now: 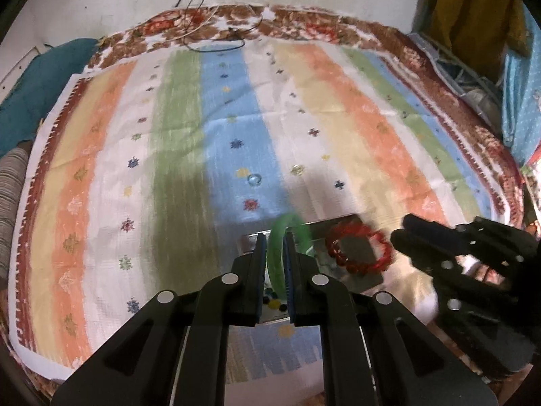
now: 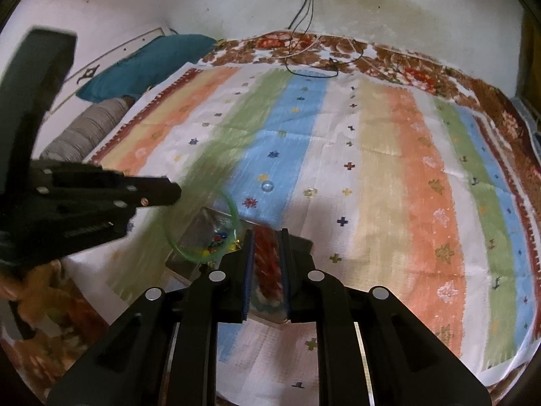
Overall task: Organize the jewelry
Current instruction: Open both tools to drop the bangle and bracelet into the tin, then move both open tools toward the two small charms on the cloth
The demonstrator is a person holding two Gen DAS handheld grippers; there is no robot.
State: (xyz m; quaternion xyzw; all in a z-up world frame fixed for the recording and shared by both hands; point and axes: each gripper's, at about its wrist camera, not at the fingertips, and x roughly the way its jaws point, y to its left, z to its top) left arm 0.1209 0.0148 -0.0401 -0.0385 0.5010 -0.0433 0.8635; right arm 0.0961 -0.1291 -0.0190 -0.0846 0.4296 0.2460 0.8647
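A green bangle (image 1: 274, 260) stands on edge between the pads of my left gripper (image 1: 274, 237). The pads sit a little apart and its rim looks loose and blurred. A red scalloped bangle (image 2: 267, 264), also blurred, lies between the slightly parted pads of my right gripper (image 2: 267, 233). In the left wrist view the red bangle (image 1: 358, 248) hangs just off the tips of the right gripper (image 1: 402, 228). Both bangles are over a shiny open box (image 1: 341, 225) that holds small coloured beads (image 2: 216, 240). In the right wrist view the green bangle (image 2: 175, 237) sits below the left gripper (image 2: 175, 193).
The box rests on a striped cloth (image 1: 175, 142) spread over a floral bedsheet. A clear blue stone (image 1: 254, 178) and a pale yellow stone (image 1: 297, 169) lie on the cloth beyond the box. Cables (image 2: 314, 64) trail at the far edge by the wall. Pillows (image 2: 145, 64) lie at the far left.
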